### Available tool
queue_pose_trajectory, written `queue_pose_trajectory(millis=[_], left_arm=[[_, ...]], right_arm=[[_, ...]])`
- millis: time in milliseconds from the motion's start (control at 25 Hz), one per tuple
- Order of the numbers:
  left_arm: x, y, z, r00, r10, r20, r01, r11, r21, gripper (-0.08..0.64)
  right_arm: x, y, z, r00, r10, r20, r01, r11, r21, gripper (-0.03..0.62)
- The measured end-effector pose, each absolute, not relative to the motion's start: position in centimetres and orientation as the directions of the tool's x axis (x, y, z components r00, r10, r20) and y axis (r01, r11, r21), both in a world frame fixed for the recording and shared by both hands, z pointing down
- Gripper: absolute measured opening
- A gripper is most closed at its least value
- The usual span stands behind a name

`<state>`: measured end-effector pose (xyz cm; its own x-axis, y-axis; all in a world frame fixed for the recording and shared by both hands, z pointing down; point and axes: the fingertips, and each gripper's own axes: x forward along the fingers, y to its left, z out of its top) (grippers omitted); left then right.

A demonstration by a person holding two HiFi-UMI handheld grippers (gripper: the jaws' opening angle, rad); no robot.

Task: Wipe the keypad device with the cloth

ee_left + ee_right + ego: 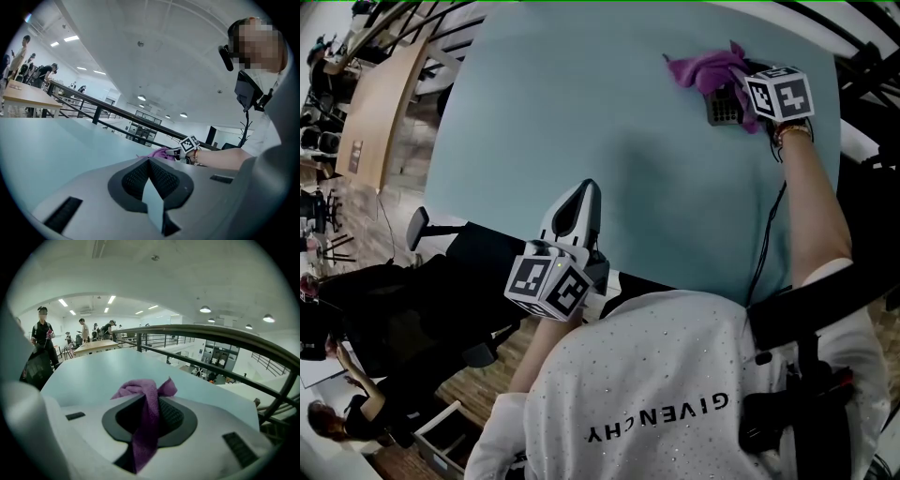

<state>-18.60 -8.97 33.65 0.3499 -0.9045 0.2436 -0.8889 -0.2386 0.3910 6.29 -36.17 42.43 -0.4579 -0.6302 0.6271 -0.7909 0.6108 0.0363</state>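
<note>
**Operator:** Where do the cloth and the device lie, and how do the jaws stand?

**Legend:** Head view. Your right gripper (739, 98) is closed on the purple cloth (705, 67) at the far right corner of the tabletop (581, 112). The cloth touches the keypad device (724, 111), a dark block with a grid of keys. It is mostly covered, so it is probably rectangular, but that cannot be confirmed. Right gripper view. A strip of cloth runs pinched between the jaws, and the rest is bunched beyond the tips. Your left gripper (581, 197) hangs at the near edge, its jaws together at the tips and holding nothing.

**Operator:** How will they handle?

**Legend:** The cloth looks soft, light and limp, so hold it by a gathered fold. The device is likely rigid, yet light enough to slide under a wipe. Steady it at a bare edge with your left gripper.
</note>
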Motion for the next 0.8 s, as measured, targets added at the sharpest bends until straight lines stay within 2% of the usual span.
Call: queue_pose_trajectory(millis=[440,800], left_arm=[[-18.0,-9.4,33.5,0.36,-0.899,0.25,-0.887,-0.247,0.389,0.0],[-17.6,-9.6,33.8,0.376,-0.893,0.248,-0.884,-0.265,0.385,0.0]], right_arm=[[12.4,-37.2,42.0,-0.342,-0.713,0.612,-0.894,0.448,0.023,0.075],[17.5,-36.9,42.7,-0.287,-0.772,0.567,-0.958,0.231,-0.17,0.075]])
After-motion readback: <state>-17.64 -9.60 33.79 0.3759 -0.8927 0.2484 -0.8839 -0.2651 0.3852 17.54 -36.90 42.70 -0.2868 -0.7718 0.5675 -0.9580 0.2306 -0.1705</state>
